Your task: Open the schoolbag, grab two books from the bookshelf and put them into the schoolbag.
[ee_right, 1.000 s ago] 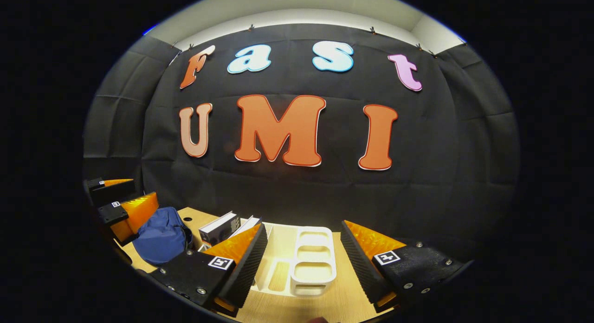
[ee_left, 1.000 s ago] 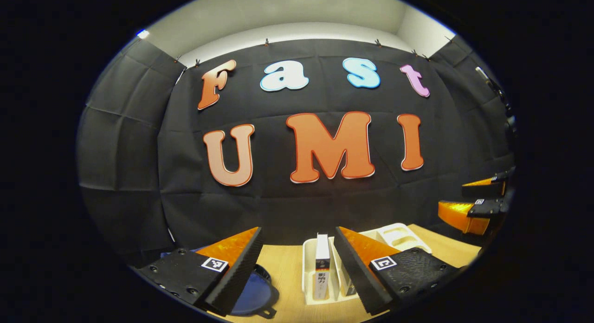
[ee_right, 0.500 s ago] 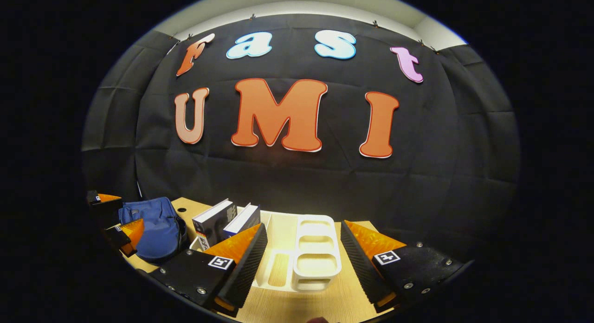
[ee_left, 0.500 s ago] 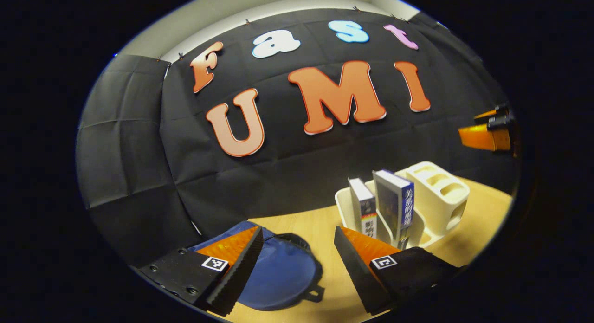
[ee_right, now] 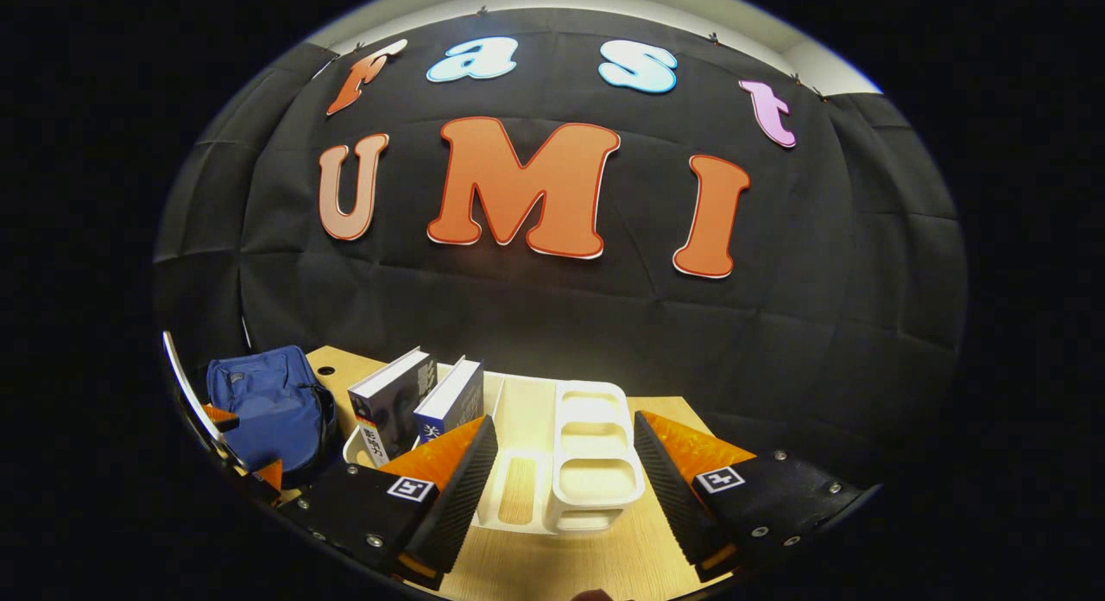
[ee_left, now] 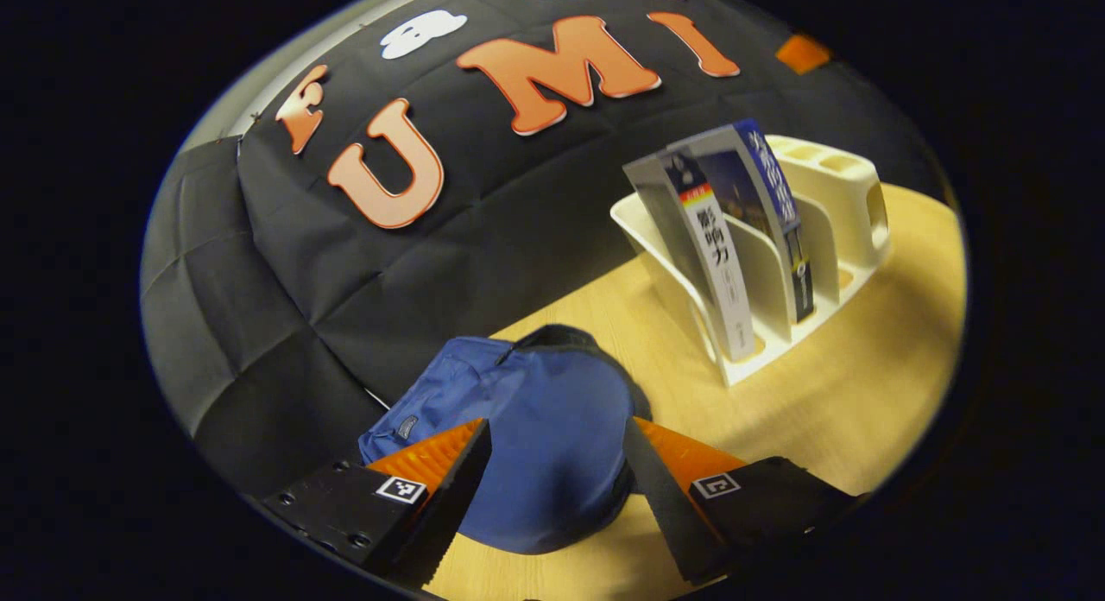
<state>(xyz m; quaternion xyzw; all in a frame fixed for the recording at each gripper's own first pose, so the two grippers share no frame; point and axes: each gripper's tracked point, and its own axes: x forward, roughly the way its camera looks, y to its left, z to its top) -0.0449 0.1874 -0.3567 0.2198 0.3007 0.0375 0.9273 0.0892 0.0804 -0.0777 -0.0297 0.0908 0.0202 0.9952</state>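
A blue schoolbag (ee_left: 535, 428) lies flat on the wooden table, closed as far as I can tell. My left gripper (ee_left: 557, 489) hovers open right over its near part, fingers on either side. Two books (ee_left: 721, 238) stand upright in a cream bookshelf rack (ee_left: 850, 212) to the right of the bag. In the right gripper view the schoolbag (ee_right: 263, 402) lies at far left, the two books (ee_right: 414, 398) lean in the rack (ee_right: 591, 450), and my right gripper (ee_right: 561, 484) is open above the rack's near end. The left gripper's fingertips (ee_right: 246, 450) peek in near the bag.
The wooden table (ee_left: 872, 385) runs to the right of the rack with bare room in front. The black cloth wall (ee_right: 552, 325) stands close behind the bag and the rack.
The left gripper has swung down and leftward until it hangs over the schoolbag, tilting as it went. The right gripper has dipped slightly toward the rack. Both stay open.
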